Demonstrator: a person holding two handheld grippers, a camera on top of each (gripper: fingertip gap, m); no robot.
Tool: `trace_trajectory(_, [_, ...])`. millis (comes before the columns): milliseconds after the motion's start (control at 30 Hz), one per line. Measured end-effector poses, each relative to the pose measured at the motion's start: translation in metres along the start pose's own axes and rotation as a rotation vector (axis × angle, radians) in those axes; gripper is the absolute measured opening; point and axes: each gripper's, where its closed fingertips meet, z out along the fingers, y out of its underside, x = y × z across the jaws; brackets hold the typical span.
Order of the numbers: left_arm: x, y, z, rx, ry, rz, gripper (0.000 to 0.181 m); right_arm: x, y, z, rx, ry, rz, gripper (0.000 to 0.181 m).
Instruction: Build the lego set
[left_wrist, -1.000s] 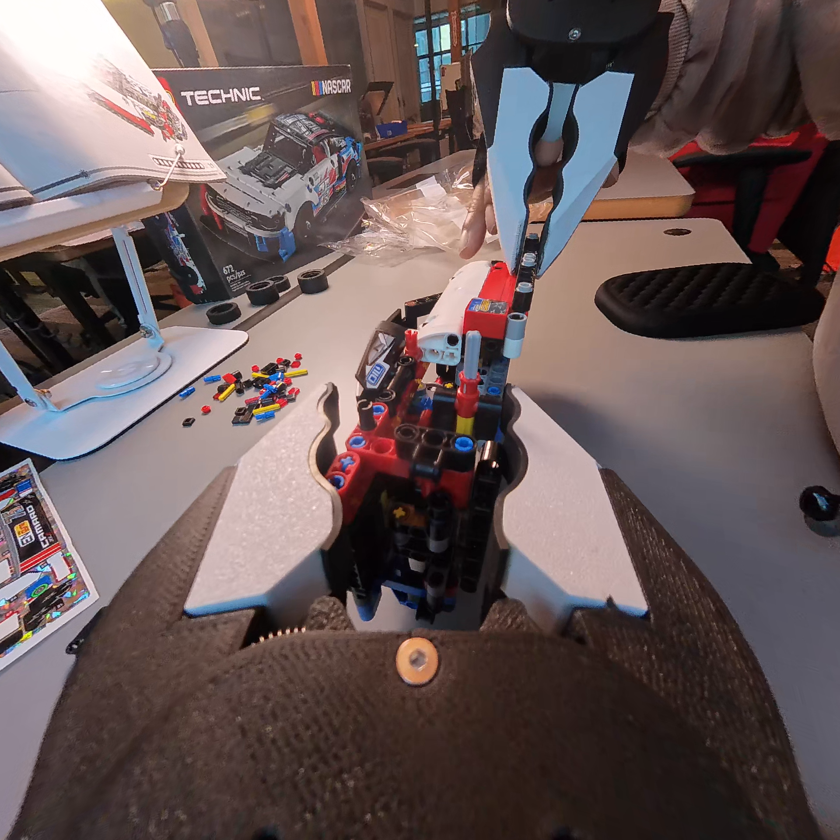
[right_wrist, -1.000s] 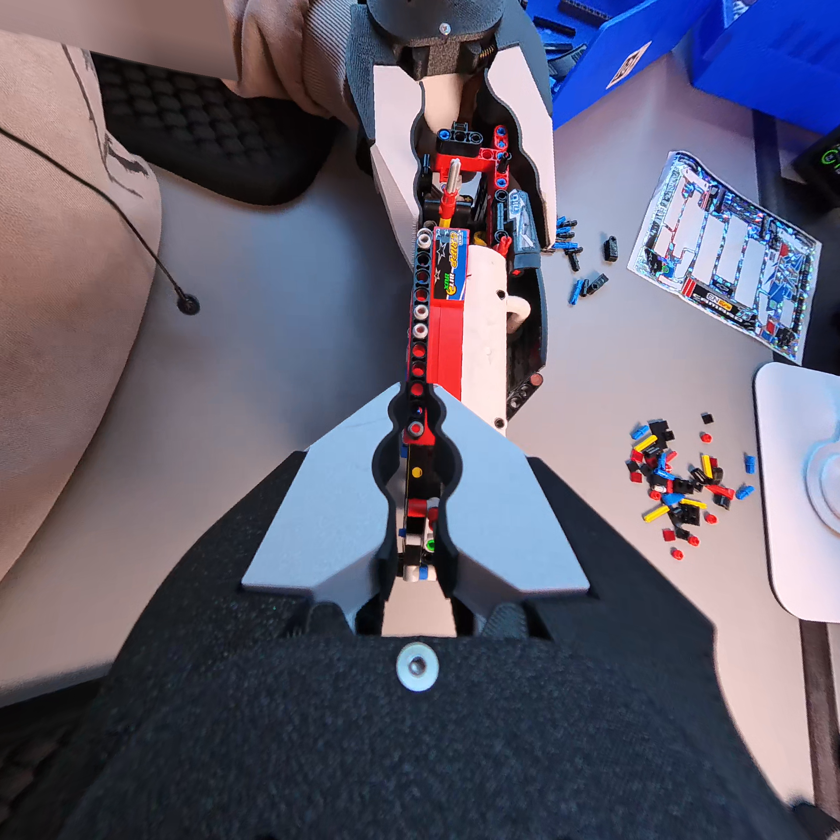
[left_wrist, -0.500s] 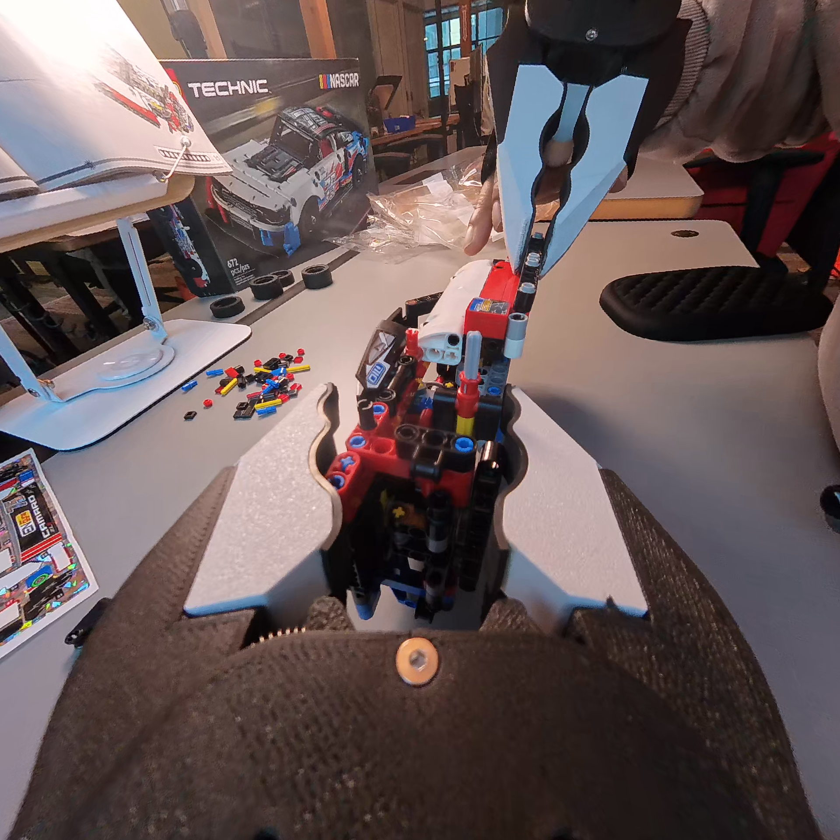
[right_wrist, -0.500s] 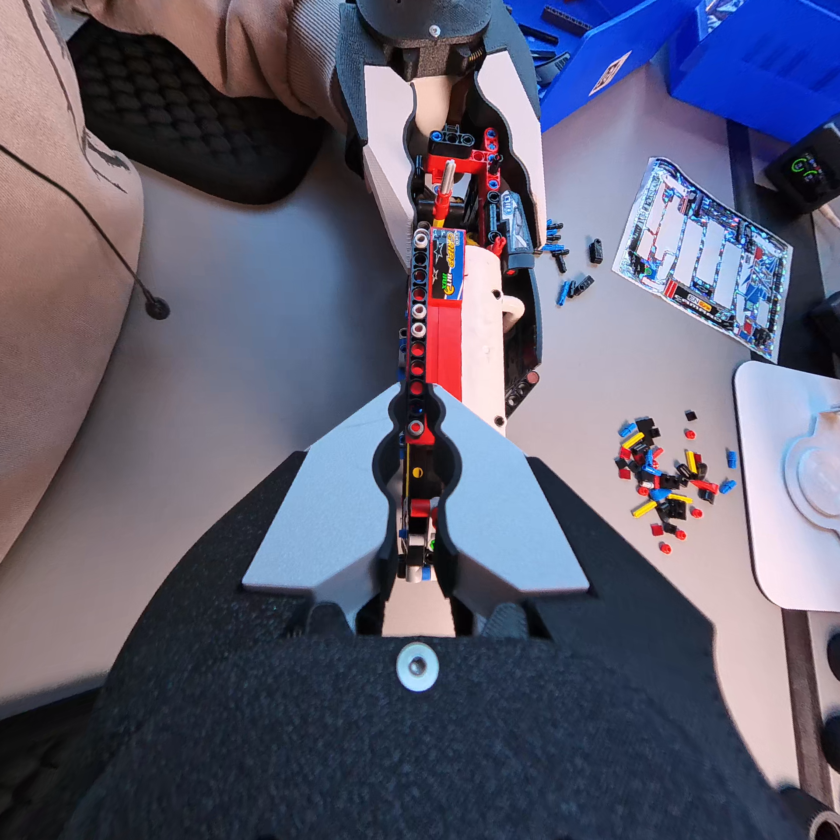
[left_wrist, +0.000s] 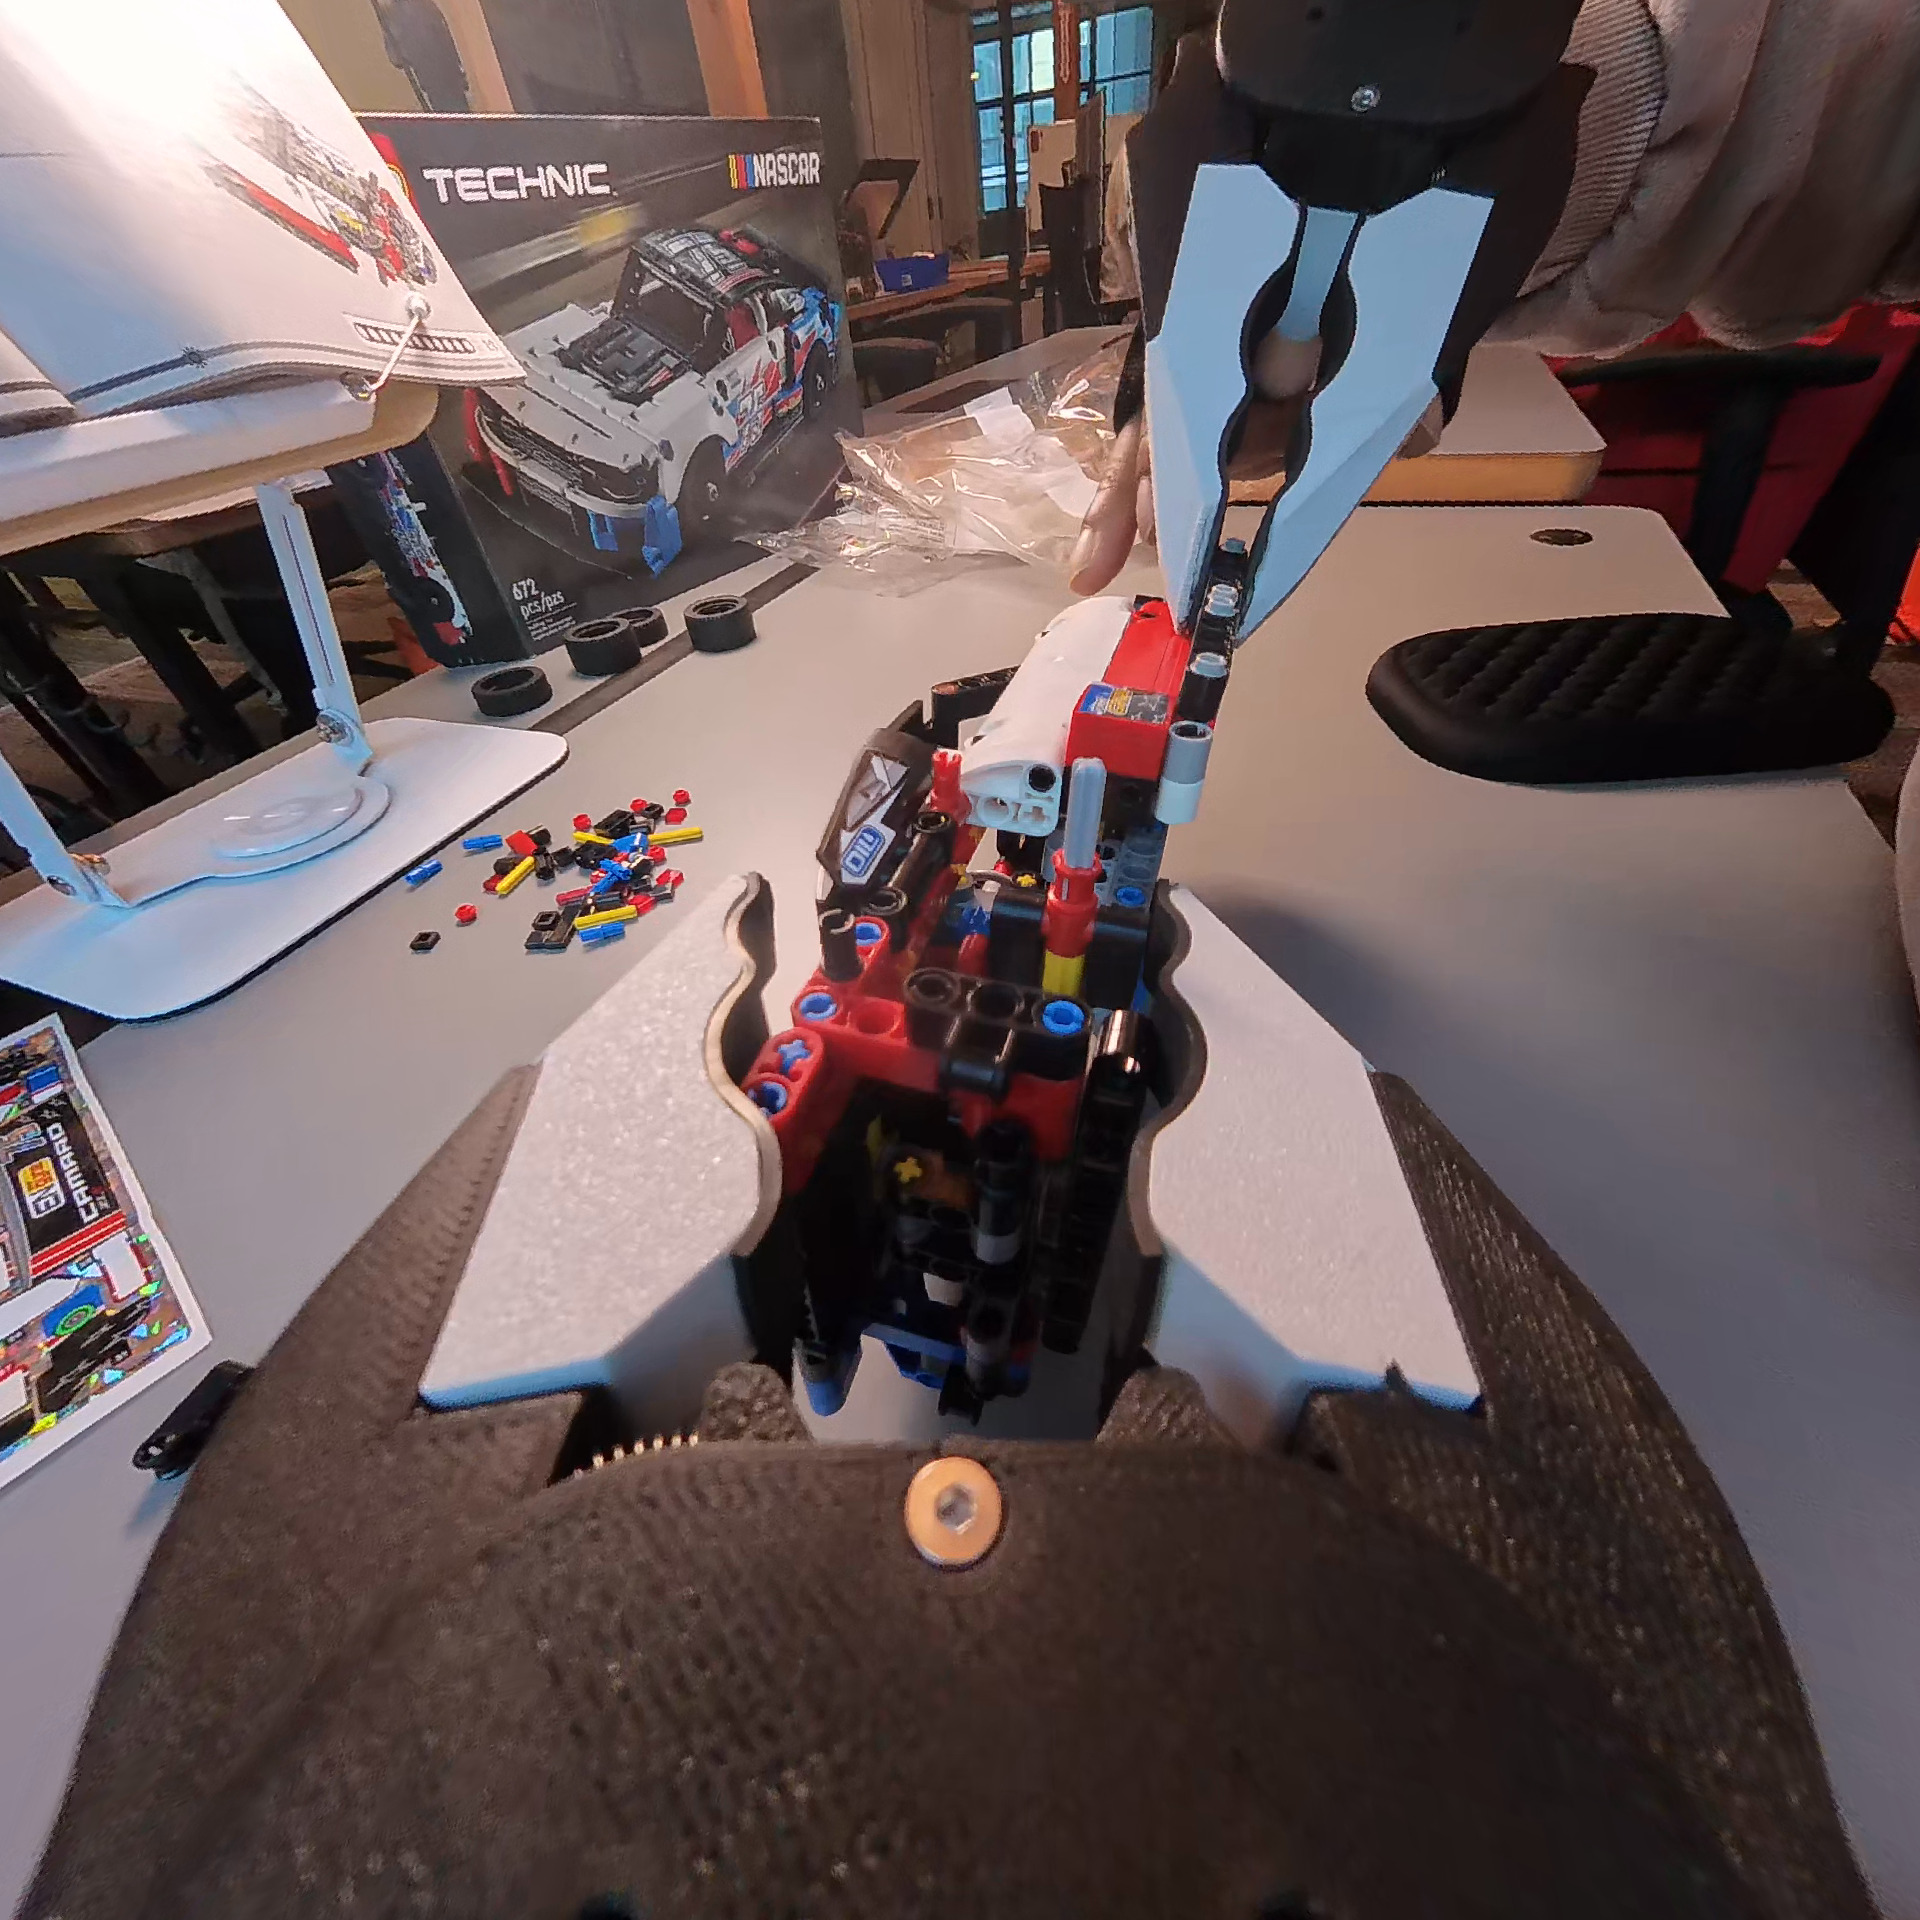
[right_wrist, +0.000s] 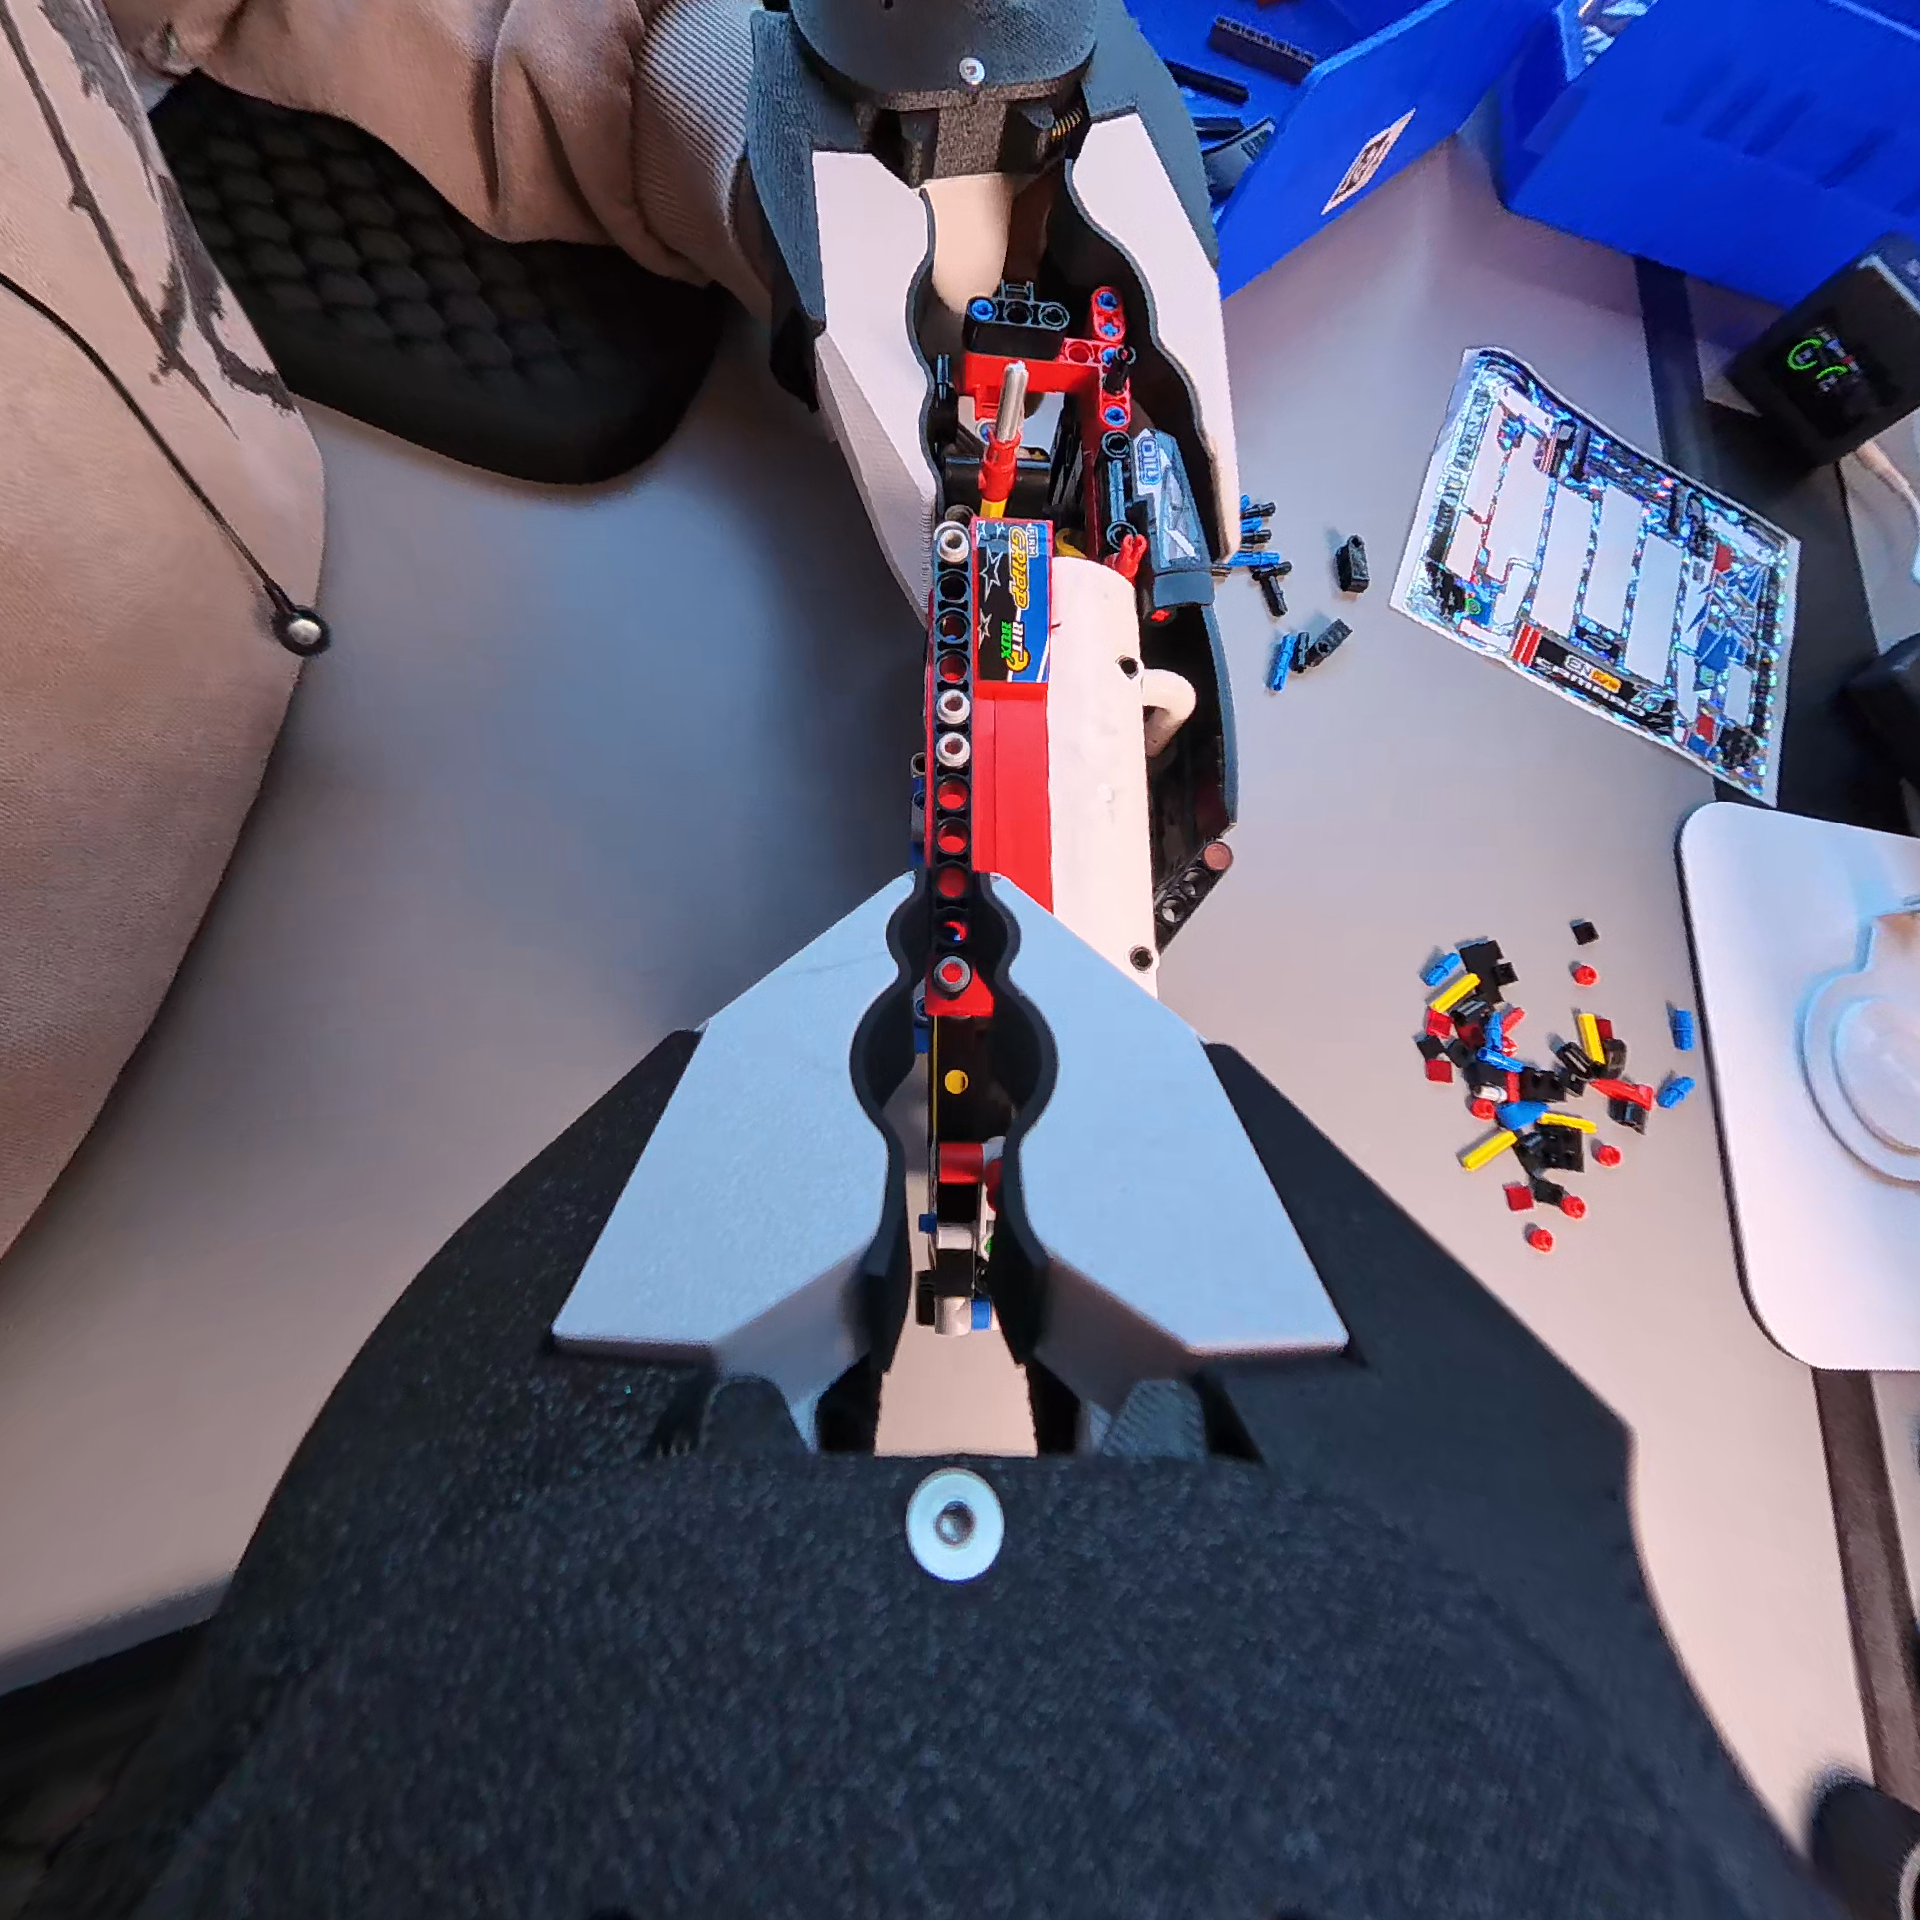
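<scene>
Lego car build (left_wrist: 966, 1039) gripped at both ends above the grey surface (left_wrist: 1507, 1039).

Left claw (left_wrist: 961, 925) clamped round the chassis end; right claw (right_wrist: 951, 894) pinching, seemingly, its black holed beam (right_wrist: 951, 665). Loose pieces (right_wrist: 1538, 1081) lying nearby.

One half-built lego car (left_wrist: 997, 935), four loose tyres (left_wrist: 608, 646) upper left, one sticker sheet (right_wrist: 1595, 571), two grippers (right_wrist: 951, 904).

Glossy plastic lego model (left_wrist: 997, 997), matt table (left_wrist: 1455, 987)

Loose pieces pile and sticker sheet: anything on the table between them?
Bare table between the pile and sheet, per the right wrist view.
</scene>
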Motion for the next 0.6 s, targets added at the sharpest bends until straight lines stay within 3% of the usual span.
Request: trace_trajectory(600, [-0.0004,-0.0003,-0.0008,0.012,0.002,0.001,0.071,0.0001,-0.0023,-0.0002,-0.032,-0.016,-0.014,0.010])
